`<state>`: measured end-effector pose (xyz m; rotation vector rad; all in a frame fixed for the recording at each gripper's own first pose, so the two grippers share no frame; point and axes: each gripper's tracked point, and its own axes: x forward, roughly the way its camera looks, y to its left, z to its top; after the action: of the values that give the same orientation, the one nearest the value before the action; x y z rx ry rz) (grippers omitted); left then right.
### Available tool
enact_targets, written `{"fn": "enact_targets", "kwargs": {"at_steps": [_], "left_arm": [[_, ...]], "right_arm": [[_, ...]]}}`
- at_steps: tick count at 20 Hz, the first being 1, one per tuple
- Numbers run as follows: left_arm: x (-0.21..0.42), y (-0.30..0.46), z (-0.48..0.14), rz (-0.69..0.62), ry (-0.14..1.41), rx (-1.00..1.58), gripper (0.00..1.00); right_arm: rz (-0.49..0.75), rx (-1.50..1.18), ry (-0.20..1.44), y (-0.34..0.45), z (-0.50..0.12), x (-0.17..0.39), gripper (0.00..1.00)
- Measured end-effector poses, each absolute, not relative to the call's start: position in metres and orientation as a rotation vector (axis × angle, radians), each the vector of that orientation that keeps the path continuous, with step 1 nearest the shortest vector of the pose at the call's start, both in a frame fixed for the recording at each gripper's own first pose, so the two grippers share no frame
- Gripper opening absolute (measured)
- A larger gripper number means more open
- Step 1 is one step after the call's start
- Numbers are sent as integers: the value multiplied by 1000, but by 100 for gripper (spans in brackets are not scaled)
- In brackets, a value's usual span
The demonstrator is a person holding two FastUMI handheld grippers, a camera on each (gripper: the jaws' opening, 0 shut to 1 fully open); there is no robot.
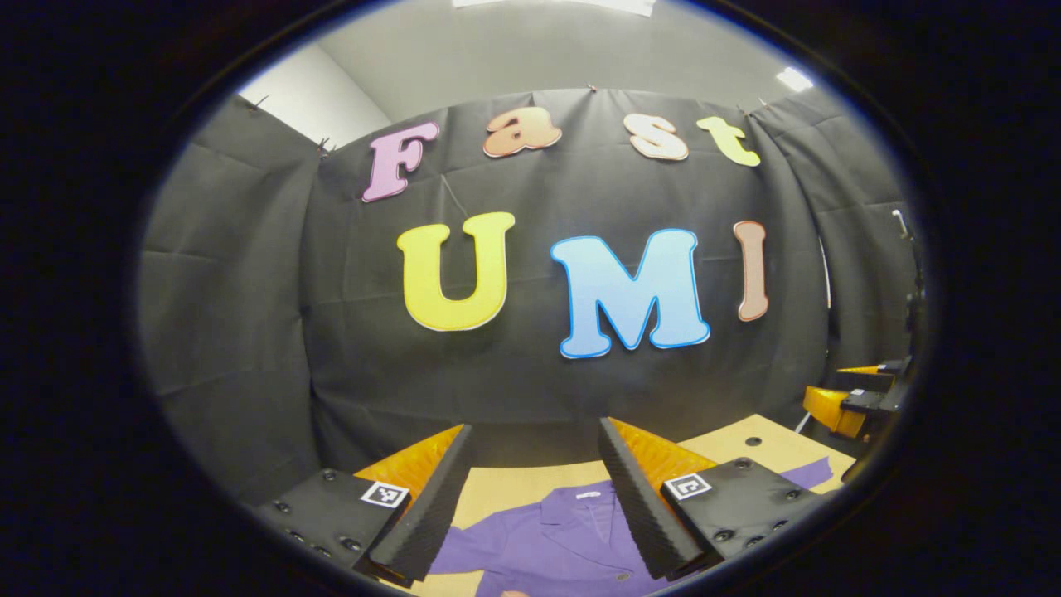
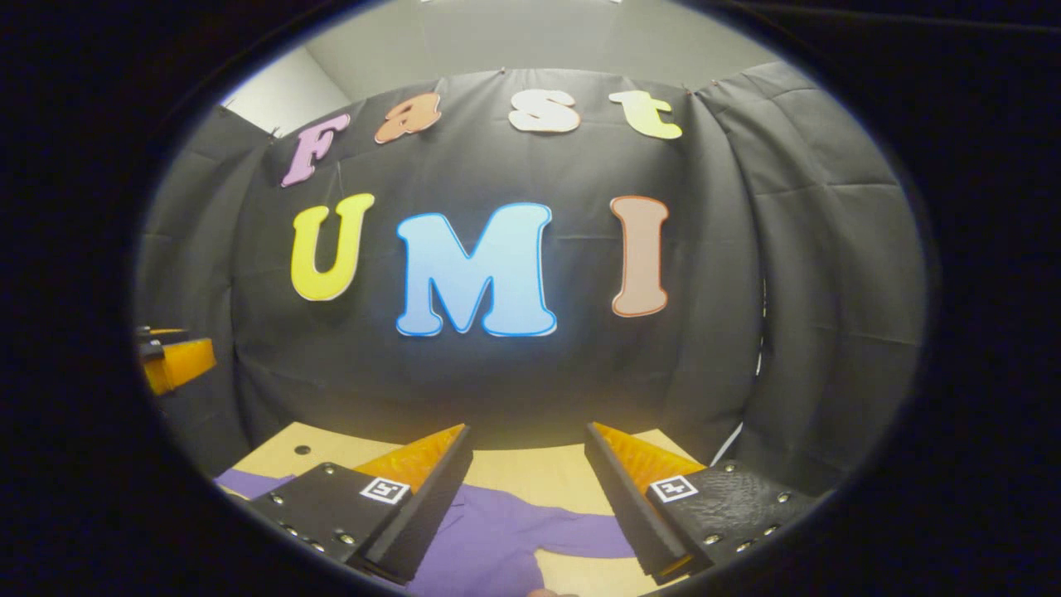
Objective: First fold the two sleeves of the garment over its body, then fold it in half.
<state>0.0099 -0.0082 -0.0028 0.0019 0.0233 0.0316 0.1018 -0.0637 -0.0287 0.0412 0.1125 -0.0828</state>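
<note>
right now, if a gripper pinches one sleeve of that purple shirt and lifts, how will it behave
The purple shirt looks like thin cloth lying flat on the wooden table, so it will probably drape limply rather than hold its shape. The sleeve is spread out to the side and should likely lift lightly, perhaps dragging the body a little. It shouldn't roll or tip.

Hand-held gripper (image 1: 535, 439) agape — purple garment (image 1: 564, 539) below.

Black cloth wall (image 1: 249, 332) — pale ceiling (image 1: 539, 50) with lights — behind a wooden table (image 2: 530, 473).
</note>
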Motion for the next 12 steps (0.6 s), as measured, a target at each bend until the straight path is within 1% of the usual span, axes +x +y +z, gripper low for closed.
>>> {"fn": "enact_targets", "kwargs": {"at_steps": [3, 5, 9, 10, 12], "left_arm": [[11, -11, -2, 39, 27, 3, 100], [9, -12, -5, 42, 33, 4, 100], [10, -12, -7, 55, 47, 1, 100], [10, -13, -9, 57, 54, -2, 96], [10, -14, -12, 65, 65, -9, 96]], "right_arm": [[-137, 36, 153, -105, -54, 100, 90], [-178, 57, 192, -127, -72, 101, 92], [-254, 75, 253, -173, -108, 98, 90], [-270, 77, 271, -183, -116, 98, 90], [-298, 78, 305, -201, -135, 95, 90]]}}
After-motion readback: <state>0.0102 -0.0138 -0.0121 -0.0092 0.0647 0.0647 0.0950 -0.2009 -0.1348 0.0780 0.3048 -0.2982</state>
